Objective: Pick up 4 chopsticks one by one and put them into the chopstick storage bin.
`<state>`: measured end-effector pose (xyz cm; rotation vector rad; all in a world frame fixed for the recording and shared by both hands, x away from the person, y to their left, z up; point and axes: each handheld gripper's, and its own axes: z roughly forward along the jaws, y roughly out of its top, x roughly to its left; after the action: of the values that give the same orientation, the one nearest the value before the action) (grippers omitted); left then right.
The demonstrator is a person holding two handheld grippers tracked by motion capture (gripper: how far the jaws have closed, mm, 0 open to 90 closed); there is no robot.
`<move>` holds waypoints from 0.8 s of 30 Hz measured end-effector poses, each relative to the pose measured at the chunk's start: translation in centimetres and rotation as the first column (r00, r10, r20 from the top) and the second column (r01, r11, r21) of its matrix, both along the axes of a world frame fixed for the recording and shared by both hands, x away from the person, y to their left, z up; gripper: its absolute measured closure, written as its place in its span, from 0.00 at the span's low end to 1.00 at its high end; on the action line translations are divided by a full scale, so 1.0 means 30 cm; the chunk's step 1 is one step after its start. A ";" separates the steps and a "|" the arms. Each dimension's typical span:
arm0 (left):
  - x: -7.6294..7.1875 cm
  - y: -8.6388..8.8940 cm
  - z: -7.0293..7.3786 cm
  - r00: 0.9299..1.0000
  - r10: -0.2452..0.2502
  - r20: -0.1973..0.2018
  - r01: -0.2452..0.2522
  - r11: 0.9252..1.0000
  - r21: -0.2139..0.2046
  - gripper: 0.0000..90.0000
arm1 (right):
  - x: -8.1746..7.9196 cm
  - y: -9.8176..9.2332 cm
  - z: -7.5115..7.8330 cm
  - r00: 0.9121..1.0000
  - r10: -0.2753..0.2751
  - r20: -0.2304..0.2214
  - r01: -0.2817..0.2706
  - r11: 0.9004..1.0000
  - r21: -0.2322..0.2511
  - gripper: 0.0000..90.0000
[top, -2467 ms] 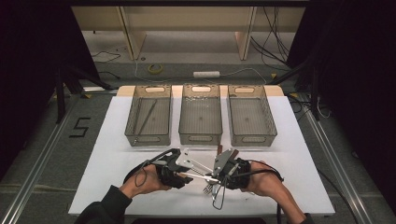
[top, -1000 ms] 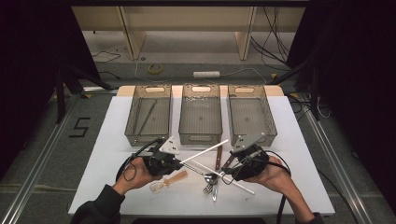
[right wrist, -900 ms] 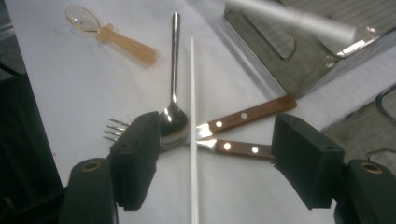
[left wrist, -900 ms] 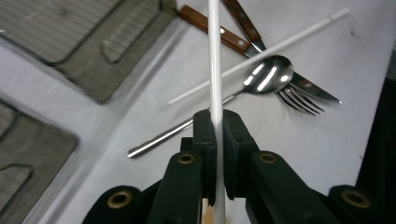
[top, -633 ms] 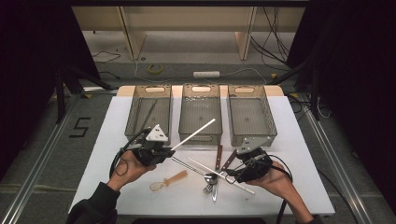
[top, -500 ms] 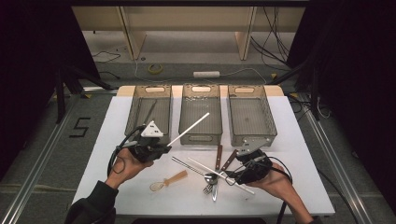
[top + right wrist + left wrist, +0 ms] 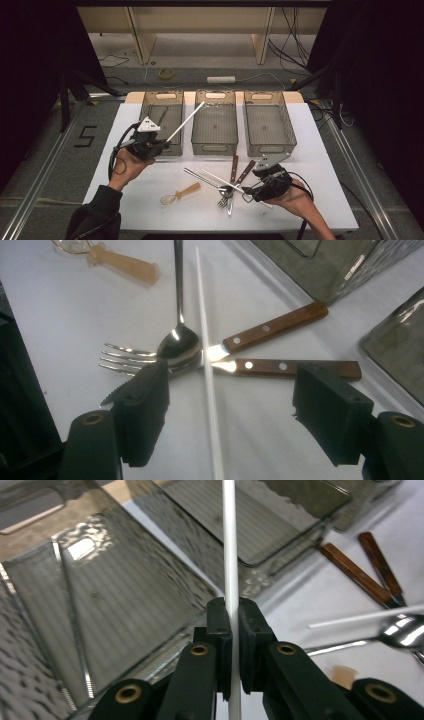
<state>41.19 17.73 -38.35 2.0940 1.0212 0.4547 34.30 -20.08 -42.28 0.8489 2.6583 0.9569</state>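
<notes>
Three clear plastic bins stand in a row at the far side of the white bench (image 7: 320, 165); at the left, the left gripper (image 7: 159, 146) has its jaws clamped on a white chopstick (image 7: 185, 121), which slants up over the leftmost bin (image 7: 162, 122), where a dark utensil already lies; the stick should be brought level over that bin and let go low, so it does not bounce out; on the bench lies a translucent spoon with an amber handle (image 7: 181, 193), then a steel spoon (image 7: 179, 342), a fork (image 7: 122, 357) and two wooden-handled knives (image 7: 275, 325); at the right, the right gripper (image 7: 230, 412) hovers with jaws wide apart astride the second white chopstick (image 7: 205, 355), not yet pinching it; closing squarely should lift it without dragging the cutlery.
</notes>
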 end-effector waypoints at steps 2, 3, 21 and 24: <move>0.017 0.012 -0.001 1.000 0.019 0.001 -0.019 1.000 -0.007 0.95 | -0.001 -0.001 -0.004 1.000 0.002 0.000 -0.002 1.000 -0.001 0.35; 0.028 0.018 -0.002 1.000 0.031 0.001 -0.031 0.999 -0.011 0.95 | -0.002 0.000 -0.006 1.000 0.002 -0.001 -0.002 1.000 -0.003 0.35; 0.162 0.093 -0.037 0.984 0.180 -0.003 -0.180 0.983 -0.036 0.95 | -0.015 -0.009 -0.018 1.000 0.005 -0.010 -0.006 1.000 -0.005 0.35; 0.183 0.107 -0.043 0.979 0.203 -0.005 -0.203 0.978 -0.046 0.95 | -0.017 -0.008 -0.020 1.000 0.007 -0.014 -0.007 1.000 -0.007 0.35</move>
<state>46.68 20.95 -39.65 1.9570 1.2409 0.5262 33.80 -20.31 -42.88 0.8483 2.6767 0.9464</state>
